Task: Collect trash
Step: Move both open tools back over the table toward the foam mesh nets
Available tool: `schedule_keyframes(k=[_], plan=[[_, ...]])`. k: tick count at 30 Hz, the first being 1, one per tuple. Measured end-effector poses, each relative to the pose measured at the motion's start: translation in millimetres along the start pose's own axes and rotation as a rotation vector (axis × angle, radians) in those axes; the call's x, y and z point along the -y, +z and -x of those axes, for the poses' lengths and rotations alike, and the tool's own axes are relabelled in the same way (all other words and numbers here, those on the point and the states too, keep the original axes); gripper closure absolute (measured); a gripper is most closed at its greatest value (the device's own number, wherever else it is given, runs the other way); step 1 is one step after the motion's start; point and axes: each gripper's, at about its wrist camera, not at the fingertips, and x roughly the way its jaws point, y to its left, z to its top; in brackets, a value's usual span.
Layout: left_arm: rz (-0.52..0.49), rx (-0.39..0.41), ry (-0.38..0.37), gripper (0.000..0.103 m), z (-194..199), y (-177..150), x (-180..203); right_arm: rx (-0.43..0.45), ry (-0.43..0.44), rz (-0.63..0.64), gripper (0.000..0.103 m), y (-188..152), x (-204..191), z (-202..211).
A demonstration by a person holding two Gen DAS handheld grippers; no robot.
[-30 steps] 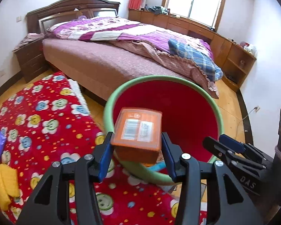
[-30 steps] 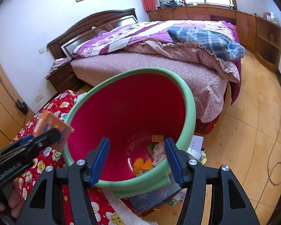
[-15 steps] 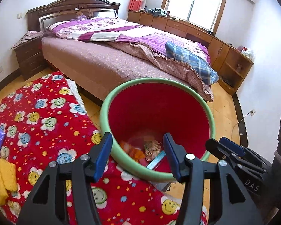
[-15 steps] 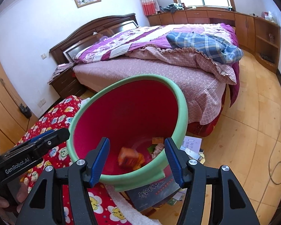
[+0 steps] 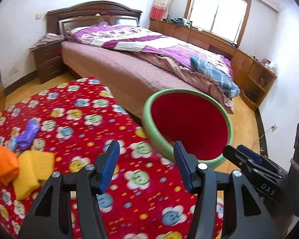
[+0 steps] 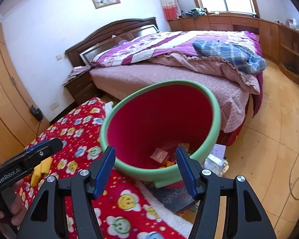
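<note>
A red bin with a green rim (image 5: 189,93) (image 6: 213,107) stands by the red flowered blanket. An orange box (image 6: 159,155) lies inside it with other scraps. My left gripper (image 5: 146,167) is open and empty above the blanket, left of the bin. My right gripper (image 6: 145,169) is open and empty just before the bin's near rim. On the blanket at the left lie a yellow wad (image 5: 32,169), an orange wad (image 5: 4,164) and a purple wrapper (image 5: 29,134).
The red flowered blanket (image 5: 79,119) covers a raised surface. A bed (image 5: 149,59) is behind the bin. Papers and a book (image 6: 175,197) lie on the wooden floor under the bin. A nightstand (image 5: 47,59) stands at the back left.
My left gripper opened and let the orange box drop into the bin, then swung left and back over the blanket. My right gripper stayed open by the bin.
</note>
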Motion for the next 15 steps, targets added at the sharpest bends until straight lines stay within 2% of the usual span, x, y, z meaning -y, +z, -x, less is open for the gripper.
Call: schedule_keyframes(k=[15], plan=[[0.128, 0.023, 0.152, 0.047, 51.2, -25.8, -88.8, -0.032, 0.05, 0.03, 0.034, -20.5, -46.9, 2.7]])
